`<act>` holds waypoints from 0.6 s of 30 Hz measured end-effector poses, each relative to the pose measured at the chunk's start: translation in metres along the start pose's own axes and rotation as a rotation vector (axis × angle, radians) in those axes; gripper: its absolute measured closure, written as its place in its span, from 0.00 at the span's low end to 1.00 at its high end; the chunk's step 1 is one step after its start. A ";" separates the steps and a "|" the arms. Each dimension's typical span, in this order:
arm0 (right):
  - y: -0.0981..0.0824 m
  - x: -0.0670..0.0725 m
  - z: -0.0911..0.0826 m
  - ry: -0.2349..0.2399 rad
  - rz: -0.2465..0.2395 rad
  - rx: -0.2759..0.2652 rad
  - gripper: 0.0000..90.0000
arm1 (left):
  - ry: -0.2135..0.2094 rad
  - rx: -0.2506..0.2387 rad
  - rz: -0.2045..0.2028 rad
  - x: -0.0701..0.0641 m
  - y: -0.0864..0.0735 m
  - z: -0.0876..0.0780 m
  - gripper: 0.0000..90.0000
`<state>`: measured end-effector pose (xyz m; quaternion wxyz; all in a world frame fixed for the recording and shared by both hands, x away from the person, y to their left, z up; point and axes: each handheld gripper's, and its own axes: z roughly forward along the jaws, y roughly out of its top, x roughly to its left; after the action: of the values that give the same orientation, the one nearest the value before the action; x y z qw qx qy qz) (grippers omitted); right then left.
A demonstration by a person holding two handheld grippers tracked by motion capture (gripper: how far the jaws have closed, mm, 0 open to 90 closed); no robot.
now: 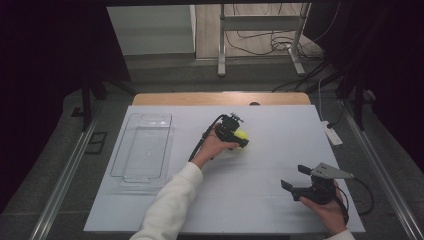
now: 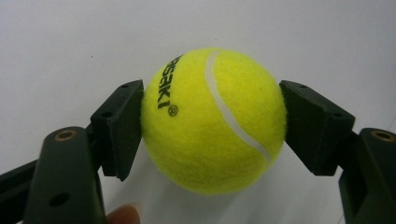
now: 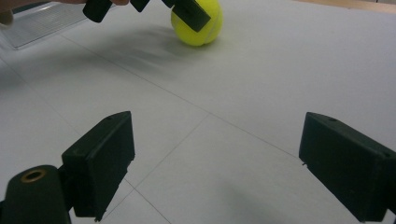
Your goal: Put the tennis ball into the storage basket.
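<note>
Grasp step: left gripper (image 2: 212, 121) pinches the tennis ball (image 2: 213, 120) on the table (image 1: 260, 200); right gripper (image 3: 217, 163) spread, idle. Next: probably lift, carry toward the clear tray (image 1: 145, 145).

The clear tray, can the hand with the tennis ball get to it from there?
Probably yes. The left gripper, shut on the tennis ball, sits just right of the clear tray, and the white table between them looks bare.
</note>
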<state>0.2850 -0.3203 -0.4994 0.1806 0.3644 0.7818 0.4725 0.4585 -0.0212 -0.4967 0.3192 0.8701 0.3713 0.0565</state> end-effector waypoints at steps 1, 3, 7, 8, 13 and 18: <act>0.000 0.000 0.000 -0.001 0.000 0.000 0.12 | 0.000 0.000 0.000 0.000 0.000 0.000 0.30; 0.000 0.000 0.000 -0.001 0.001 0.000 0.12 | -0.008 -0.003 0.002 0.000 0.000 -0.002 0.30; 0.000 0.000 0.000 -0.001 0.001 0.000 0.12 | -0.006 -0.013 0.010 -0.002 0.000 -0.006 0.30; 0.000 0.000 0.000 -0.001 0.000 0.000 0.12 | -0.006 -0.015 0.015 -0.002 0.000 -0.007 0.30; 0.000 0.000 0.000 -0.002 0.000 0.000 0.12 | -0.007 -0.022 0.019 -0.003 -0.001 -0.011 0.30; 0.000 0.000 0.000 -0.002 0.000 0.002 0.12 | -0.013 -0.035 0.020 -0.003 -0.003 -0.016 0.30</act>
<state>0.2849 -0.3203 -0.4995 0.1810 0.3652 0.7819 0.4716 0.4495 -0.0137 -0.4852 0.3360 0.8684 0.3595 0.0604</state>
